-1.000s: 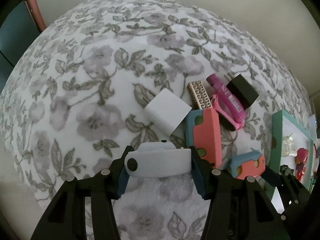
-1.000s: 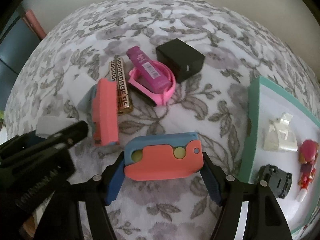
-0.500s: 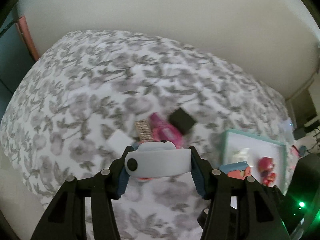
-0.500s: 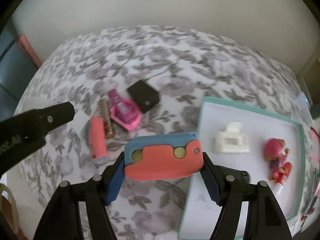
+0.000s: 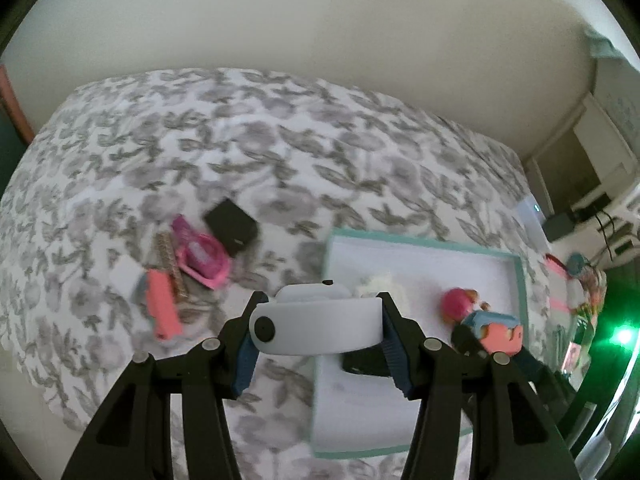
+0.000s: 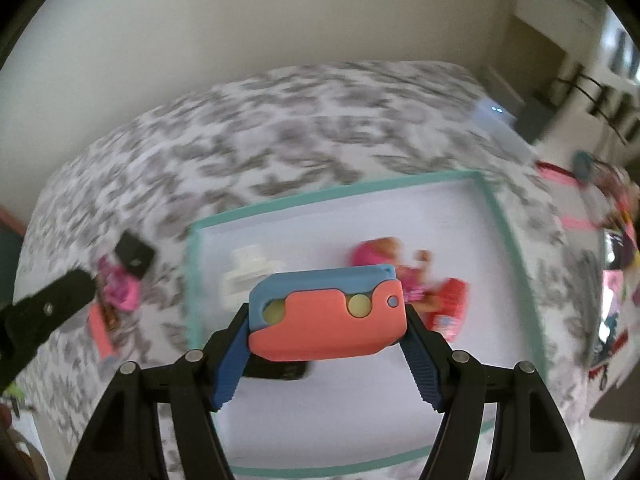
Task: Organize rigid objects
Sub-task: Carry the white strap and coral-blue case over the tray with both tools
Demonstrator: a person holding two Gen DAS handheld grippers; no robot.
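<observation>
Midway through, with two more pieces gripped and on course for the tray.

Left on the floral cloth, well apart from the tray: coral-and-blue case, gold patterned bar, pink pieces, black box; perhaps a white block beside them, too blurred to tell. Clamped at half spread in the left gripper: white oval piece, above the tray's near-left edge. Already inside the teal-rimmed tray: cream clip, pink-haired doll, red item, dark object mostly hidden. Clamped rather wide in the right gripper: coral-and-blue toy, over the tray's middle. Probably next: both set down, then back for the pile.
</observation>
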